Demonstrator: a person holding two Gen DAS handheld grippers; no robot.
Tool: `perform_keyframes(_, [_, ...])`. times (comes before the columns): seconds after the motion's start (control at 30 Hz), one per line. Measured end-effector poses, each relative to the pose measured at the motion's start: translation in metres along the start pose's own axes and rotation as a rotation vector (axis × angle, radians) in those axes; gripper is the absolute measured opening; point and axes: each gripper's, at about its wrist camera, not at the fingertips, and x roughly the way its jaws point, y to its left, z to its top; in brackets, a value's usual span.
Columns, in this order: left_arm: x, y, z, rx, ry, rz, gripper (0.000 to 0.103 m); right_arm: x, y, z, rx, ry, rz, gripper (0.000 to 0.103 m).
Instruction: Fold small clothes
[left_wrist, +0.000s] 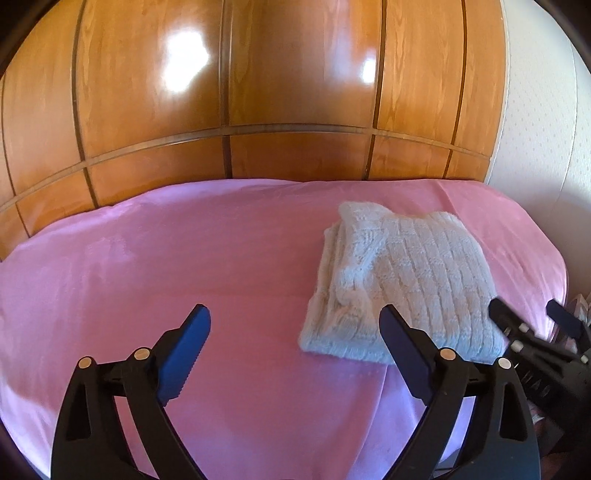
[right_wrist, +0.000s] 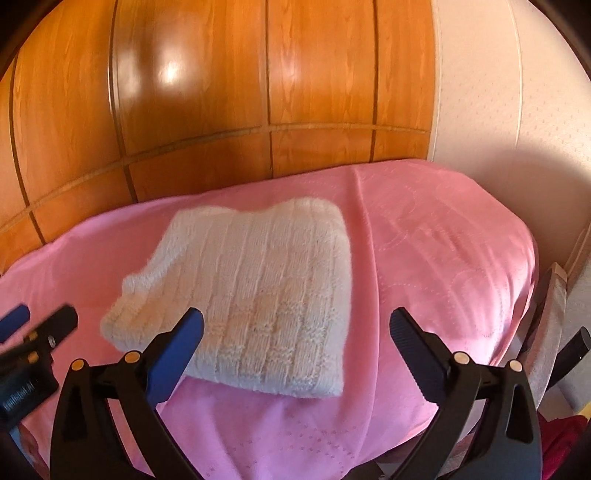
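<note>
Nearest the cameras, both claws stand wide apart with nothing between the pads: left claw (left_wrist: 295, 341), right claw (right_wrist: 297, 341). In the left wrist view the right claw shows at the far right edge, blurred, just past the near right corner of the garment; pads not on it.

Beyond them, the white knit garment (right_wrist: 251, 295) lies on the bed (left_wrist: 147, 266), on its pink cover. It is a compact, roughly rectangular stack, layers visible along the left edge, ribbed face up. It sits right of centre in the left wrist view, left of centre in the right wrist view, so between the two claws, a bit further out.

Judgement: this piece looks folded and let go; step in hand is the release and back-off. Next move likely calls for either a tidy-up of the loose, bunched left edge or fetching another piece. Can't see another garment on the bed; a red cloth shows at the bottom right corner of the right wrist view, off the bed, unclear what.

Containers: none visible, no basket or box.

Far side: glossy wooden wardrobe doors (left_wrist: 258, 92), pale wall (right_wrist: 498, 110) to the right.
</note>
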Motion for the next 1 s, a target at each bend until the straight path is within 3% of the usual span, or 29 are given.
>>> perform_keyframes(0.43, [-0.013, -0.001, -0.003, 0.007, -0.029, 0.015, 0.098, -0.007, 0.002, -0.003, 0.005, -0.004, 0.022, 0.101])
perform_keyframes(1.0, [-0.015, -0.002, -0.002, 0.010, -0.033, 0.025, 0.098, -0.011, 0.005, -0.001, 0.005, -0.016, 0.029, 0.101])
